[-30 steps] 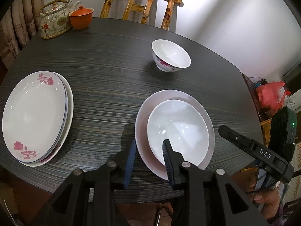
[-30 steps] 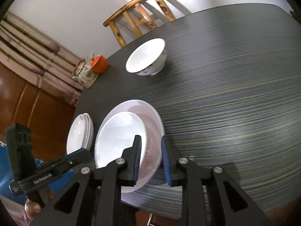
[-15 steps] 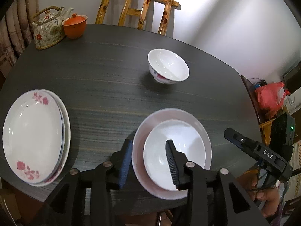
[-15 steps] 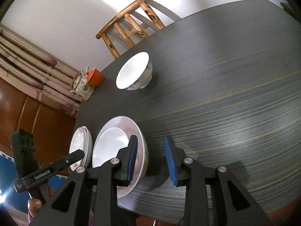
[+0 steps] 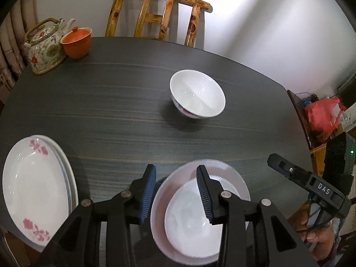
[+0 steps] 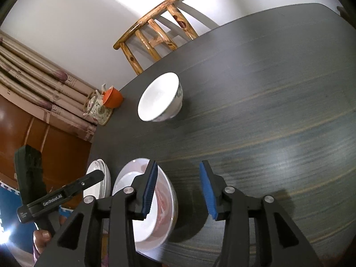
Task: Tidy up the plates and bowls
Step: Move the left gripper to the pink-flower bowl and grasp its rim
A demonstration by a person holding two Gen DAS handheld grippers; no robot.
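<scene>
A white bowl [image 5: 189,224] sits nested in a wider pink-tinted dish [image 5: 224,169] at the table's near edge. My left gripper [image 5: 176,169] hovers open over the dish's left rim, pads touching nothing. My right gripper [image 6: 178,166] is at the right rim of the same dish [image 6: 165,202]. Its jaws are opening, and only the rim and bare table show in the gap. A lone white bowl with a floral band [image 5: 198,96] [image 6: 160,100] stands mid-table beyond both grippers. Two stacked flowered plates [image 5: 35,200] [image 6: 98,178] lie at the left edge.
A floral teapot [image 5: 44,49] and an orange lidded cup [image 5: 76,42] stand at the far left corner of the dark table [image 5: 111,111]. A wooden chair [image 5: 155,15] is behind the far edge. A red bag [image 5: 322,118] lies off to the right.
Both pairs of jaws have widened, and the right pair has come off the pink dish's rim. Both grippers have shifted toward the lone bowl, so the nested dishes sit lower in view.
</scene>
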